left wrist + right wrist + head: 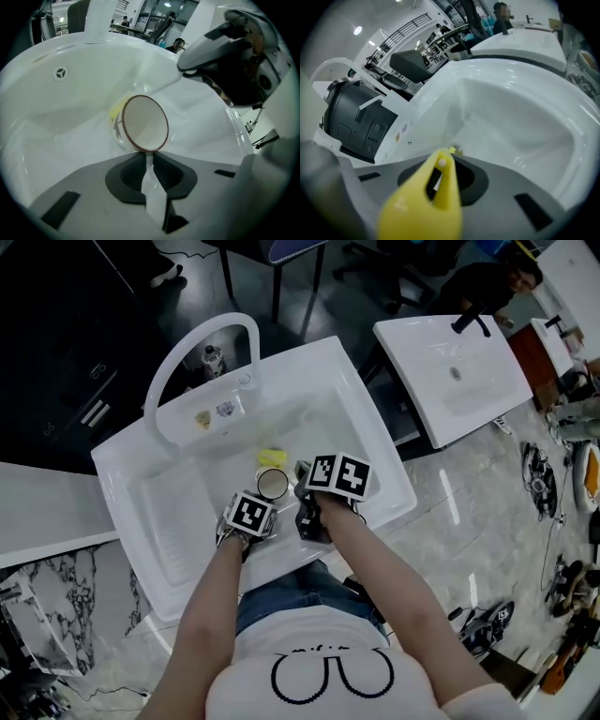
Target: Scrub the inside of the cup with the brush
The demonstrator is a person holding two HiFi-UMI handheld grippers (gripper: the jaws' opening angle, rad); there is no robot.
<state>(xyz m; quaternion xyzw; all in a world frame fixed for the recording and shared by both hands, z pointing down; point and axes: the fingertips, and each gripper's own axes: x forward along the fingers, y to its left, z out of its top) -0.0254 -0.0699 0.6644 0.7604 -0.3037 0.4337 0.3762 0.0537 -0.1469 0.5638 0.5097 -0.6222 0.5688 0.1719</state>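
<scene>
A cup (pixel 272 484) with a brown rim and white inside hangs over the white sink (pixel 366 399). In the left gripper view the cup (pixel 145 124) is tilted with its mouth toward the camera. My left gripper (pixel 262 499) (pixel 149 157) is shut on the cup's lower edge. My right gripper (pixel 302 495) (pixel 440 176) is shut on the yellow handle of the brush (pixel 433 197), just right of the cup. The brush's head is hidden. The right gripper's body (pixel 234 61) hangs above and to the right of the cup.
A yellow object (pixel 272 458) (pixel 117 110) lies in the basin behind the cup. An arched white faucet (pixel 202 343) stands at the sink's back, a small bottle (pixel 214 357) beside it. A second white basin (pixel 459 371) stands to the right. Shoes lie on the floor (pixel 539 474).
</scene>
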